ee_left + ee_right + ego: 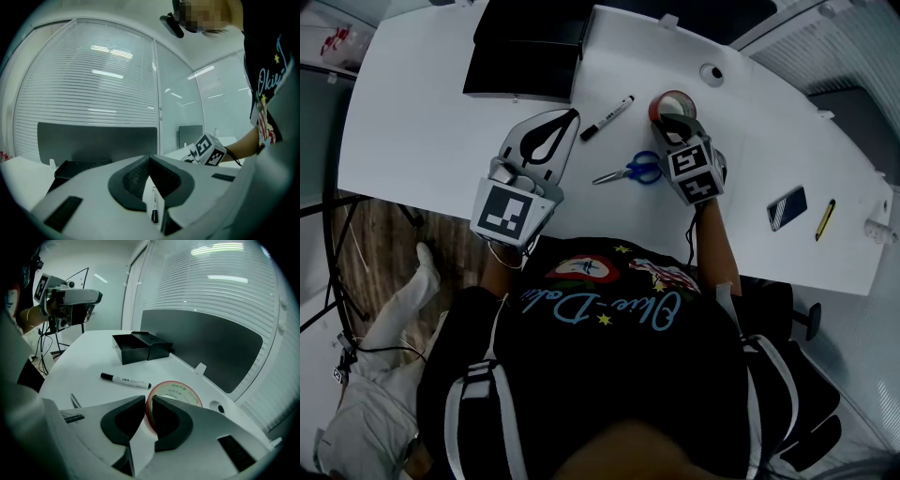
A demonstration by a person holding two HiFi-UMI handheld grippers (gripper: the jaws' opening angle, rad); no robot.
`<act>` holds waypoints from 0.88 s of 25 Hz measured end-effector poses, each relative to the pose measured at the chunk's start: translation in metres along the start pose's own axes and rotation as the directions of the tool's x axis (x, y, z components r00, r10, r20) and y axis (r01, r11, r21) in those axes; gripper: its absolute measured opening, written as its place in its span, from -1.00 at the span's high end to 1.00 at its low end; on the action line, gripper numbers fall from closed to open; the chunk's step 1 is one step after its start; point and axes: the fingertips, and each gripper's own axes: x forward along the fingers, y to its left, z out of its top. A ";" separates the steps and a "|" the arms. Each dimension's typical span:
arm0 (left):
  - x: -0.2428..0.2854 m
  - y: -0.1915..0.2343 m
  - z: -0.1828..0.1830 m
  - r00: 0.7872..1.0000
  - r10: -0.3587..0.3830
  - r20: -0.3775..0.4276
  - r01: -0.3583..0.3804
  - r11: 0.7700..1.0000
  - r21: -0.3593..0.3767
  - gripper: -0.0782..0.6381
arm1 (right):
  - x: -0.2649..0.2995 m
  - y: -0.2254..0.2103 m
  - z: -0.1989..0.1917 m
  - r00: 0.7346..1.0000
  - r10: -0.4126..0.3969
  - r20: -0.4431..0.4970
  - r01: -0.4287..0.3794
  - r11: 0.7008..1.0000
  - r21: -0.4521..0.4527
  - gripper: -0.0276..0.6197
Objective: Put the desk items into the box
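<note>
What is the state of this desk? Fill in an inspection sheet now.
Surface: white desk, mostly bare.
Job's things: open black box at the far edge; marker, scissors, phone and a yellow pen-like item lying loose.
Clutter: nothing seen.
Tools: left tool shut, empty; right tool shut on the tape roll.
Cables: floor cables left of the desk.
Surroundings: window blinds, wooden floor.
</note>
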 end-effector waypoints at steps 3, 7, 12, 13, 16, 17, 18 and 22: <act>-0.003 -0.003 0.002 1.000 0.001 -0.002 -0.001 1.000 0.010 0.79 | -0.007 0.001 0.004 1.000 -0.010 0.017 0.010 1.000 0.006 0.75; -0.007 -0.001 0.006 1.000 0.014 0.023 -0.015 0.999 0.032 0.79 | -0.016 -0.001 0.007 0.998 -0.028 0.049 0.027 0.999 0.029 0.75; -0.012 -0.005 0.009 0.999 0.022 0.027 -0.023 1.000 0.019 0.79 | -0.028 -0.001 0.012 0.996 -0.040 0.080 0.038 0.999 0.037 0.75; -0.013 -0.006 0.010 0.999 0.023 0.030 -0.024 1.000 0.013 0.79 | -0.031 0.000 0.013 0.995 -0.041 0.087 0.037 0.998 0.042 0.75; -0.017 -0.011 0.013 0.999 0.023 0.038 -0.024 1.000 0.011 0.79 | -0.036 0.003 0.015 0.989 -0.042 0.139 0.029 0.995 0.091 0.74; -0.018 -0.012 0.014 0.999 0.023 0.040 -0.023 1.000 0.017 0.79 | -0.037 0.003 0.016 0.986 -0.045 0.161 0.028 0.994 0.105 0.75; -0.019 -0.014 0.015 0.999 0.021 0.039 -0.022 1.000 0.022 0.79 | -0.039 0.003 0.018 0.983 -0.049 0.178 0.030 0.994 0.109 0.75; -0.024 -0.018 0.018 0.999 0.022 0.046 -0.023 1.000 0.016 0.79 | -0.050 0.006 0.026 0.976 -0.051 0.211 0.026 0.993 0.117 0.75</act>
